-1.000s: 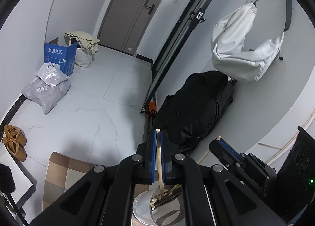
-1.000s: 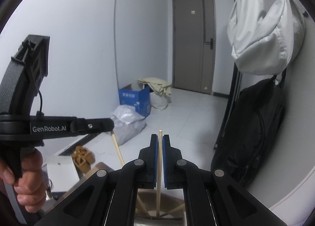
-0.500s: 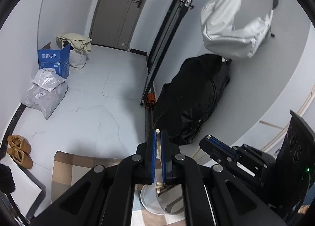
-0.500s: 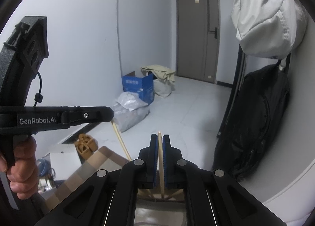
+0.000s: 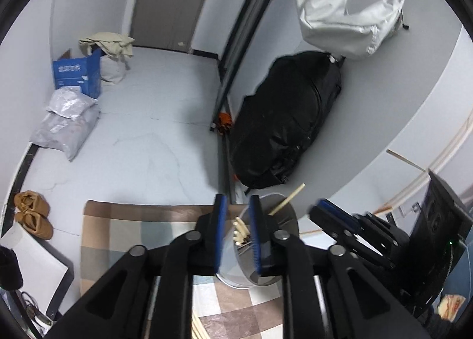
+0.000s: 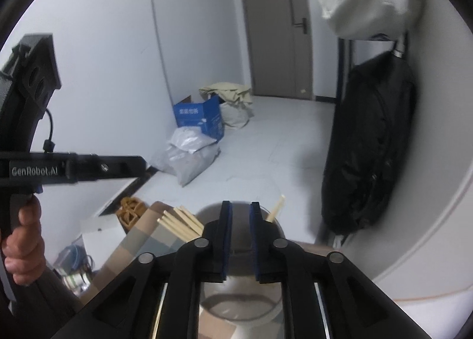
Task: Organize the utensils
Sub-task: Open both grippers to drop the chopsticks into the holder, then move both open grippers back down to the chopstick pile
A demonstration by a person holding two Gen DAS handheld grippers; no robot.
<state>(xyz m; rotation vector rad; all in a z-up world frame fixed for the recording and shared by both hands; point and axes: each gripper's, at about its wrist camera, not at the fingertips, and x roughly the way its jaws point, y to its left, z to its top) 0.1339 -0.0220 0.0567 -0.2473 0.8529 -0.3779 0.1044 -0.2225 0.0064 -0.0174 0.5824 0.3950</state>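
Note:
A round grey utensil holder stands on the checked tablecloth and holds several wooden chopsticks; one chopstick leans out over its rim. My left gripper is open and empty just above the holder. My right gripper is open and empty above the same holder. The leaning chopstick sticks up at its right. Several chopsticks fan out at the holder's left side. The right gripper also shows in the left wrist view.
A black bag and a white bag hang at the wall on the right. A blue box, plastic sacks and brown slippers lie on the floor. The left gripper's body is at the left in the right wrist view.
Both grippers have opened and let go of their chopsticks, which now stand in the holder. Both grippers have tilted down toward the holder.

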